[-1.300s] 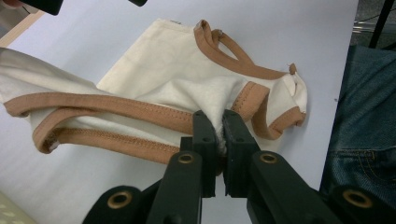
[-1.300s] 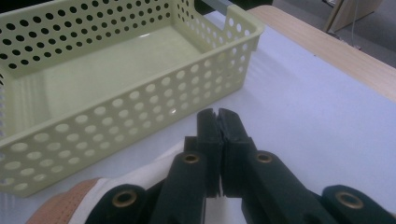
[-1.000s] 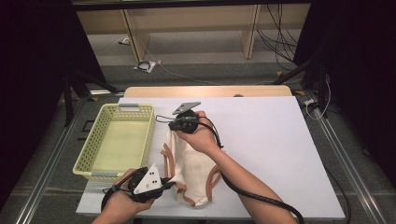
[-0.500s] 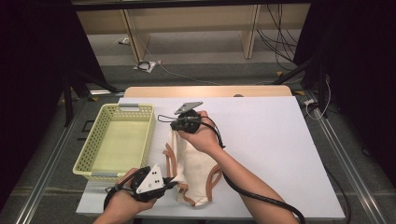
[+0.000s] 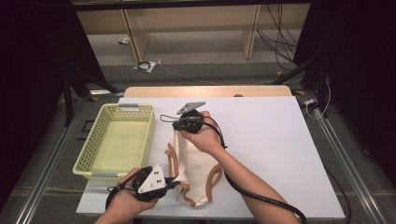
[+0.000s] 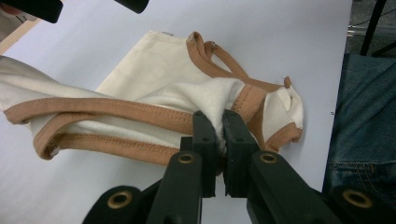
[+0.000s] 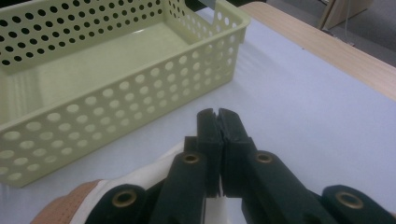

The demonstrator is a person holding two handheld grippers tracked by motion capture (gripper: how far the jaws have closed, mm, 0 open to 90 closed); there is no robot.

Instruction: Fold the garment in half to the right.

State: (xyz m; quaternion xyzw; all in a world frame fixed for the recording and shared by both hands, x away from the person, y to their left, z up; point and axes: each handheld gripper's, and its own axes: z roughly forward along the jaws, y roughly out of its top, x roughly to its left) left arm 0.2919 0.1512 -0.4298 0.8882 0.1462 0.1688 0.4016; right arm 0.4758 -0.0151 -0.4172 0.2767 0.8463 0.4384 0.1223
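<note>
Both grippers, left (image 6: 218, 133) and right (image 7: 218, 122), are clamped on opposite ends of the cream garment (image 5: 196, 168), lying on the table (image 5: 280, 140) beside the basket (image 5: 116, 140), apparently mid-fold; next they likely lift it together.

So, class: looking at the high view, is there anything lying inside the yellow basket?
No: the yellow basket shows a bare floor, while the cream garment lies on the white table beside it.

Yellow perforated basket (image 5: 116, 140), apparently empty
</note>
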